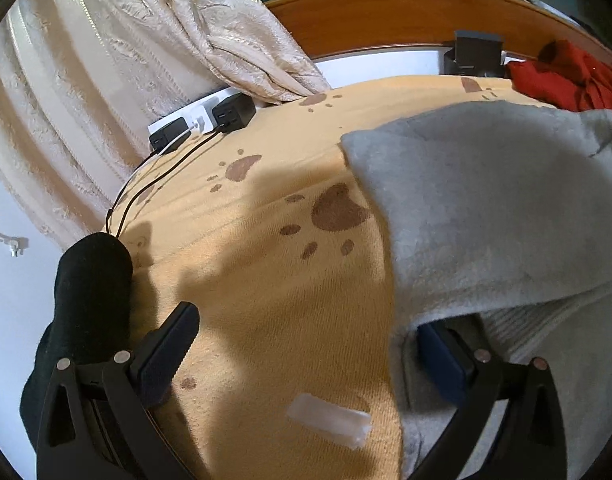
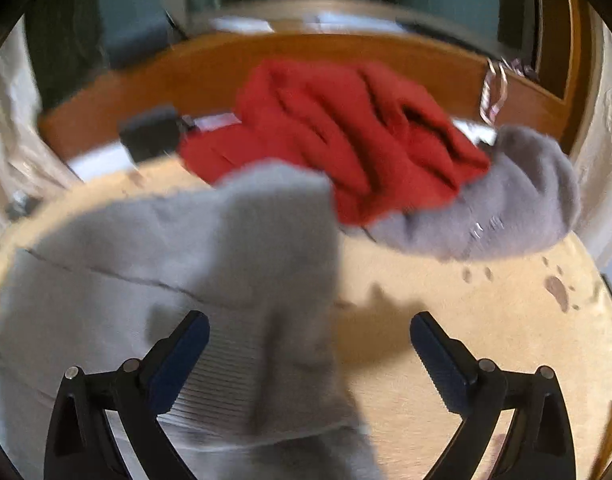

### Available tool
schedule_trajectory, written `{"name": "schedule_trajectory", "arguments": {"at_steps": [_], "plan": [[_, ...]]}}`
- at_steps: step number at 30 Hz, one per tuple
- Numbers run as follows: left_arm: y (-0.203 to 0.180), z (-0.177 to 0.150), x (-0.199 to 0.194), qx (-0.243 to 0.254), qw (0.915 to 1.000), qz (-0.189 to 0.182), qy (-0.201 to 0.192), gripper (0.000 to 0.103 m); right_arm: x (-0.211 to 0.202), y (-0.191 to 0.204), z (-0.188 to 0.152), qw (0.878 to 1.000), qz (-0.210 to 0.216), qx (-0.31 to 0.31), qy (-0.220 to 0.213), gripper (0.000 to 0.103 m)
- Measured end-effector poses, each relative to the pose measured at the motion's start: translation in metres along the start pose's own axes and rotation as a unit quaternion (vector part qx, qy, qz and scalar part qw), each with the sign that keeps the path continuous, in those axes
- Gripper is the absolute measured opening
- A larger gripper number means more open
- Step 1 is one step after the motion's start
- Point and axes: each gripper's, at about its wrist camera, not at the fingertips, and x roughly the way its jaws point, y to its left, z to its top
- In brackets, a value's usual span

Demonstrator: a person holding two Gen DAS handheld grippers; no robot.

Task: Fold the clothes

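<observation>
Grey sweater (image 1: 485,200) beneath both wide-spread hand-held grippers, left (image 1: 309,344) and right (image 2: 309,344).

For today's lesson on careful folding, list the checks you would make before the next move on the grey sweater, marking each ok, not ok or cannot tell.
1. Left claw open: ok.
2. Right claw open: ok.
3. Soft grey knit sweater lies flat: not ok, its edge is lifted.
4. Crumpled red garment apart from sweater: not ok, it overlaps the sleeve.
5. Black charger cables away from sweater: ok.
6. Fold alignment: cannot tell, right view blurred.
</observation>
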Motion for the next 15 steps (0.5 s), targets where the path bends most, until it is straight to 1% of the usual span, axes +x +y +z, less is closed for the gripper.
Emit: {"name": "schedule_trajectory", "arguments": {"at_steps": [1, 3, 4, 6, 7, 10, 12, 15], "plan": [[0.000, 0.000, -0.002, -0.003, 1.0000, -0.002, -0.002, 0.103, -0.002, 0.004, 0.000, 1.000, 0.014, -0.004, -0.005, 0.102], [0.000, 0.000, -0.006, -0.005, 1.0000, -0.003, -0.007, 0.103, 0.000, 0.016, -0.002, 0.999, 0.034, -0.024, 0.003, 0.102], [0.000, 0.001, -0.008, -0.004, 0.9999, -0.001, -0.010, 0.103, 0.007, 0.021, -0.005, 0.998, 0.036, -0.037, 0.019, 0.102], [0.000, 0.001, -0.012, -0.004, 0.9999, 0.001, -0.015, 0.103, 0.024, 0.029, -0.010, 0.996, 0.025, -0.061, 0.062, 0.102], [-0.001, 0.002, -0.013, -0.003, 0.9999, 0.002, -0.017, 0.103, 0.031, 0.032, -0.012, 0.994, 0.021, -0.070, 0.077, 0.102], [-0.002, 0.003, -0.018, -0.003, 0.9997, 0.005, -0.023, 0.103, 0.032, 0.030, -0.011, 0.994, 0.018, -0.075, 0.084, 0.102], [-0.002, 0.005, -0.023, -0.005, 0.9995, 0.005, -0.031, 0.103, 0.034, 0.026, -0.011, 0.993, 0.030, -0.069, 0.086, 0.102], [0.001, 0.007, -0.033, -0.013, 0.9990, 0.001, -0.043, 0.103, 0.036, 0.025, -0.011, 0.993, 0.032, -0.070, 0.087, 0.102]]}}
